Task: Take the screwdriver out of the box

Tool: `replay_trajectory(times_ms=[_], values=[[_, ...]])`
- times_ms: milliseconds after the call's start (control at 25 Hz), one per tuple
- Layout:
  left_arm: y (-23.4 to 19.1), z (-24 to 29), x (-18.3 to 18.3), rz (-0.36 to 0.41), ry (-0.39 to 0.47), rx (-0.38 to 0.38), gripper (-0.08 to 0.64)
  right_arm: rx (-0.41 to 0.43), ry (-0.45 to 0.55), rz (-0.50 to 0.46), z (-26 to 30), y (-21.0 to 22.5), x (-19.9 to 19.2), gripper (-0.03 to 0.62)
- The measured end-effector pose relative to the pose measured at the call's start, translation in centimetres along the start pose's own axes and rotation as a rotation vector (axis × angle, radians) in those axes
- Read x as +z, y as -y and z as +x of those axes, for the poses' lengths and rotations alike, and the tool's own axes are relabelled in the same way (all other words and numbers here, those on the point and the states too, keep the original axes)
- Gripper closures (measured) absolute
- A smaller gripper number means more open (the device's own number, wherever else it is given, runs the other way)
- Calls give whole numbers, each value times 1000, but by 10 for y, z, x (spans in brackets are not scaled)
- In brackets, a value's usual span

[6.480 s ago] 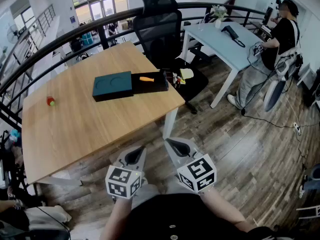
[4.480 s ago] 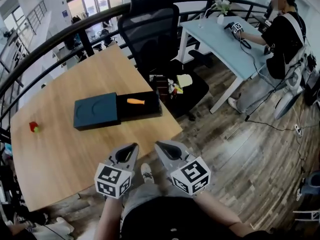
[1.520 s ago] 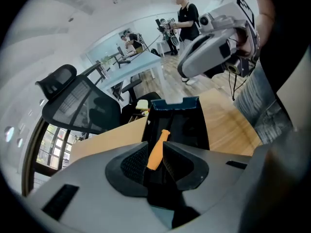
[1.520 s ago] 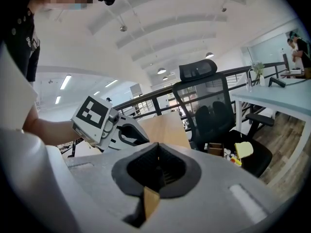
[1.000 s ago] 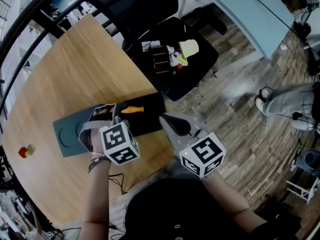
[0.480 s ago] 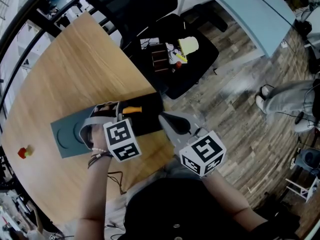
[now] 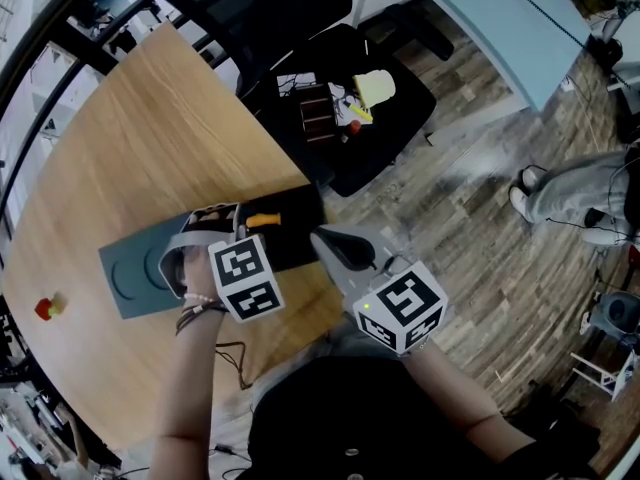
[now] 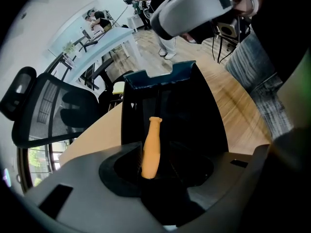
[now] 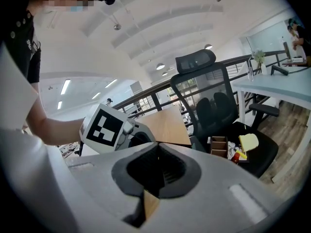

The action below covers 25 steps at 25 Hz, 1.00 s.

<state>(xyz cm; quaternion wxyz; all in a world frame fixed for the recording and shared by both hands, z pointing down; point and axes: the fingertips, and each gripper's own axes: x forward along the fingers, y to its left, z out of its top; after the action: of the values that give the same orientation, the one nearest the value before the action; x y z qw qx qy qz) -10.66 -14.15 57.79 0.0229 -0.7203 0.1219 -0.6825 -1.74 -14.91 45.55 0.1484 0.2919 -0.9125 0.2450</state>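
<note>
Presently, dark box (image 7: 135, 268) on table (image 7: 150, 138), drawer (image 8: 199, 125) slid out, orange screwdriver (image 8: 151, 147) inside, between spread jaws of left gripper (image 7: 212, 216), apparently untouched, right gripper (image 9: 156, 149) clenched empty nearby, cluttered chair (image 7: 400, 118) beyond.

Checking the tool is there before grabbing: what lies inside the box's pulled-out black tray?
An orange screwdriver lies lengthwise in the black tray. Only its handle shows; the end nearest the open left tongs is covered by them, so its shaft and tip cannot be seen.
</note>
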Motion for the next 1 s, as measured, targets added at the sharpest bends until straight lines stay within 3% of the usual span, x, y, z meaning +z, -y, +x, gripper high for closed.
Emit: replay_trajectory(times_ms=[520,720,800,1000], values=[[12,-18,-1,-74,43,-53,454,-5,4,-1,0,-2,-2,595],[5,-21,-1,-65,58,-2,468,-10,10,-3,-1,-2,-1,595],[0,-18,-1,-48,59,14,445,-14,9,-1,-1,-2,-2,595],[9,-2,-2,0,33,-55,378,-24,9,3,-3,0,-2,595]])
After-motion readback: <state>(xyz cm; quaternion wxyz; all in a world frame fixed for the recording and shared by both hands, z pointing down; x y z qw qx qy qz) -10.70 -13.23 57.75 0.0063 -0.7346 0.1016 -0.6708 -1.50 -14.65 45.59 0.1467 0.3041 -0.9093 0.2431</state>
